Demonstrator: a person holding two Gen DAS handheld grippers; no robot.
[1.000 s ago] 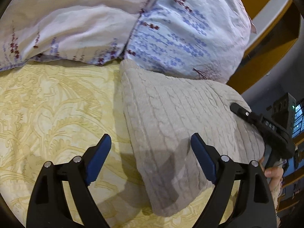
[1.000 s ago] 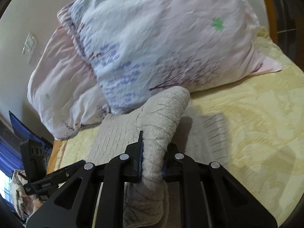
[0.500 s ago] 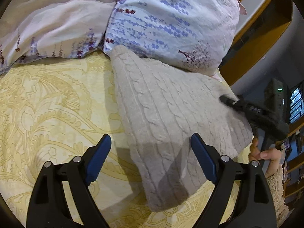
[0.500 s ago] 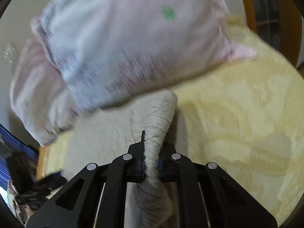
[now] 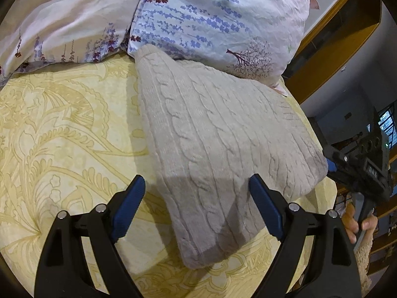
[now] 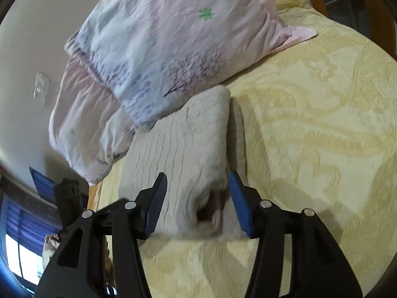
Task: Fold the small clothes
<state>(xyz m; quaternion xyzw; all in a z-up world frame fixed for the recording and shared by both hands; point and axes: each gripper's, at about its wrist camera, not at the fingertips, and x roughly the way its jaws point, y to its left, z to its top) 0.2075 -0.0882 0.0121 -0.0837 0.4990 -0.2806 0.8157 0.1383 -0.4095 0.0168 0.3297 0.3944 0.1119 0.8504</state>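
Note:
A folded beige cable-knit sweater lies flat on the yellow patterned bedspread, its far end against the pillows. My left gripper is open and empty, hovering above the sweater's near corner. In the right wrist view the sweater lies folded, and my right gripper is open right over its near edge, holding nothing. The right gripper also shows at the right edge of the left wrist view, beside the sweater's far corner.
Two floral pillows lean at the head of the bed, also seen in the right wrist view. A wooden bed frame runs along the bed's edge. The yellow bedspread spreads wide beside the sweater.
My right gripper was shut on a raised fold of the sweater; it has opened and the fold now lies flat. My left gripper stayed open and drew back a little.

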